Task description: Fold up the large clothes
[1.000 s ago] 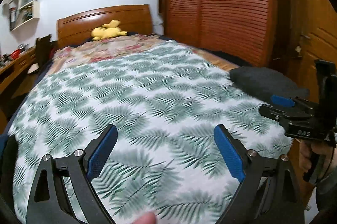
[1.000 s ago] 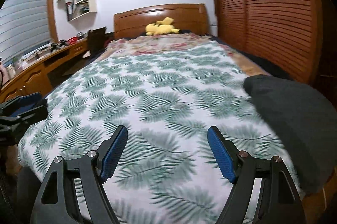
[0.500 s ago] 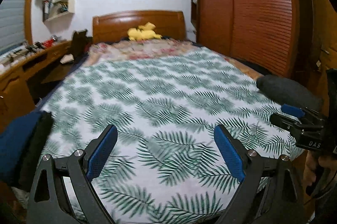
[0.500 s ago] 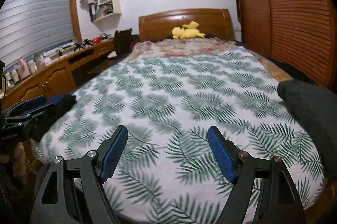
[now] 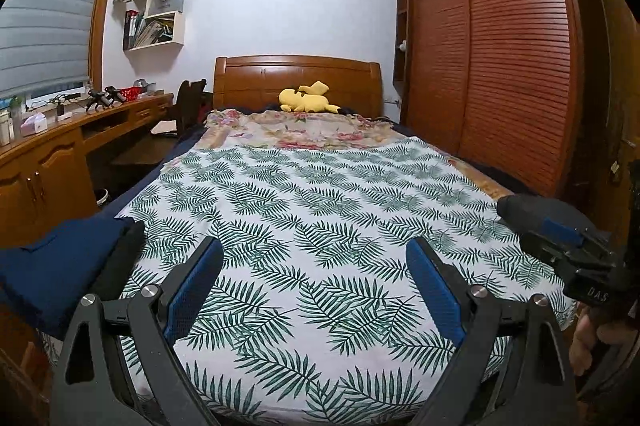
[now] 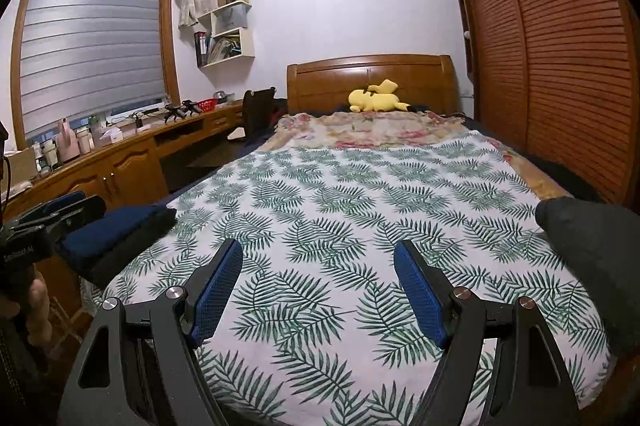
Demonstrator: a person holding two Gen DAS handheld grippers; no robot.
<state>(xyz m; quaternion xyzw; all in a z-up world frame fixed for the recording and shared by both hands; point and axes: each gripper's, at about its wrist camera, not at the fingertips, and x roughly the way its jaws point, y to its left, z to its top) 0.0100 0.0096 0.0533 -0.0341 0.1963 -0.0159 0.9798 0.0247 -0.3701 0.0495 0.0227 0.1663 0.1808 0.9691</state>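
Note:
A folded navy garment on a black one (image 5: 60, 270) lies at the bed's near left corner; it also shows in the right wrist view (image 6: 116, 234). A dark grey garment (image 6: 592, 254) lies at the near right corner, also in the left wrist view (image 5: 536, 209). My left gripper (image 5: 316, 282) is open and empty above the foot of the bed. My right gripper (image 6: 318, 282) is open and empty too, and shows from the side in the left wrist view (image 5: 572, 258). Neither touches any cloth.
The bed carries a white sheet with green leaf print (image 5: 320, 209), a floral blanket (image 5: 304, 129) and a yellow plush toy (image 5: 306, 98) by the headboard. A wooden desk (image 6: 132, 161) runs along the left. A slatted wardrobe (image 5: 512, 65) stands on the right.
Both grippers have pulled back and tilted up from the bed, so more of the room shows. The navy pile came into view at the left. Both stayed open.

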